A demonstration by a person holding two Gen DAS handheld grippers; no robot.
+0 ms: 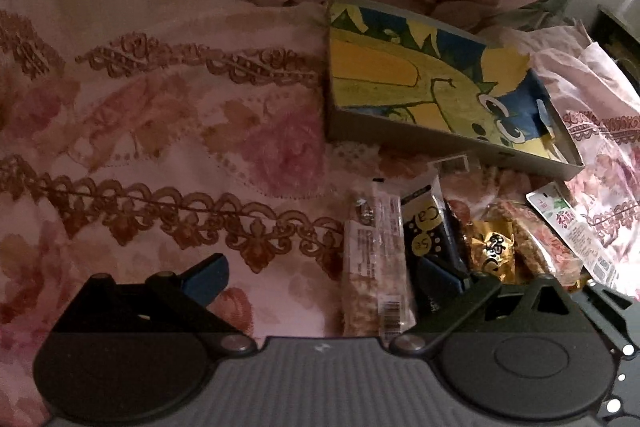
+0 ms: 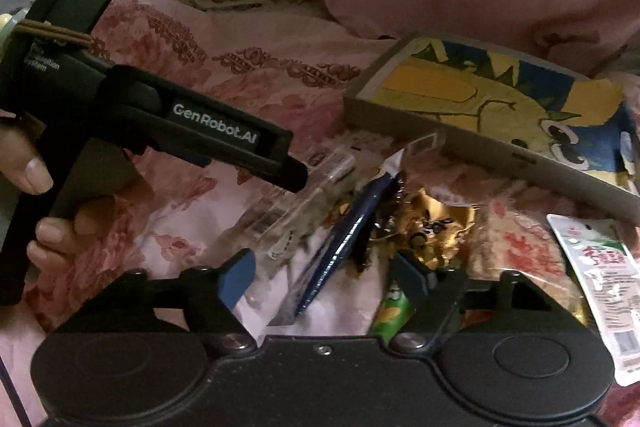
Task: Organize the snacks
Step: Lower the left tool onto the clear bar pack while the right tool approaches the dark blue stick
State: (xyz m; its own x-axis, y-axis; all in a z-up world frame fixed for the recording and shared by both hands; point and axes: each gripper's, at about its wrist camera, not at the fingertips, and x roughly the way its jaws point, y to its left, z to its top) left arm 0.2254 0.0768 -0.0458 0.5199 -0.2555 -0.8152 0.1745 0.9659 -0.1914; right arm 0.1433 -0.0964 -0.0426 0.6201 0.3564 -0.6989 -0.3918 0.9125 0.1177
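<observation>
"GenRobot.AI" stands in white on the black body of the left gripper (image 2: 224, 131) in the right wrist view. The dark blue snack packet (image 1: 426, 227) near the floral bedspread's (image 1: 160, 147) right side shows "Ca" and "Se" in yellow circles. Print on other wrappers is unreadable

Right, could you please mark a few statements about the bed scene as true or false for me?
1. The gold wrapper is in the box. False: it lies on the sheet in front of the box.
2. The left tool is open. True.
3. In the left wrist view, the clear bar lies right of the dark packet. False: it lies left of it.
4. The dark packet stands between the fingers of the right tool. True.
5. The sheet is plain white. False: it is pink with a flower print.
</observation>
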